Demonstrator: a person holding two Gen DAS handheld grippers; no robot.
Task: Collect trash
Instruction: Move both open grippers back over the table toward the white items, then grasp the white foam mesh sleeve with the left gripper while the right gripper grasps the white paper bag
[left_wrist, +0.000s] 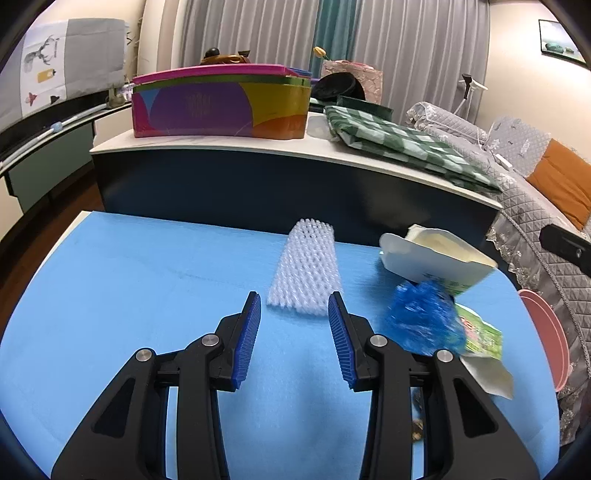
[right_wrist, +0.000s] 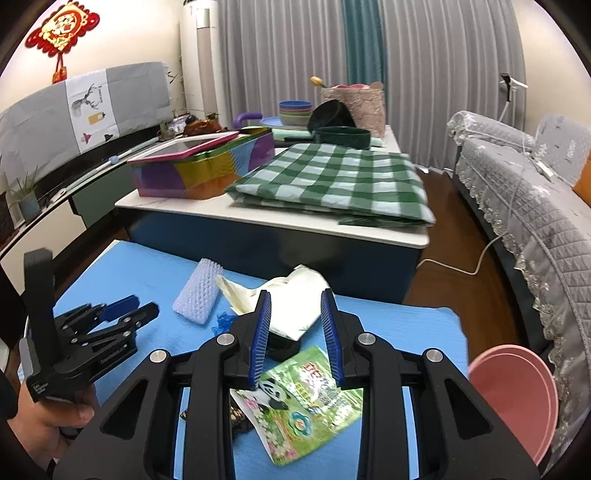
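On the blue mat (left_wrist: 129, 277) lie a white foam net (left_wrist: 306, 269), an opened white carton (left_wrist: 436, 258), a crumpled blue plastic wad (left_wrist: 424, 321) and a green panda wrapper (left_wrist: 480, 336). My left gripper (left_wrist: 294, 299) hovers open just short of the foam net, with nothing between its pads. In the right wrist view my right gripper (right_wrist: 295, 299) is open above the green wrapper (right_wrist: 303, 398) and a black round piece (right_wrist: 282, 349). The white carton (right_wrist: 295, 295) shows through its gap, untouched. The foam net (right_wrist: 197, 295) and left gripper (right_wrist: 146, 305) are to its left.
A pink bin (right_wrist: 517, 391) stands off the mat's right edge beside a grey quilted sofa (right_wrist: 535, 221). Behind the mat a low table (right_wrist: 258, 218) carries a colourful box (right_wrist: 207, 166) and a folded green checked cloth (right_wrist: 332, 181). A hand (right_wrist: 48, 417) holds the left gripper.
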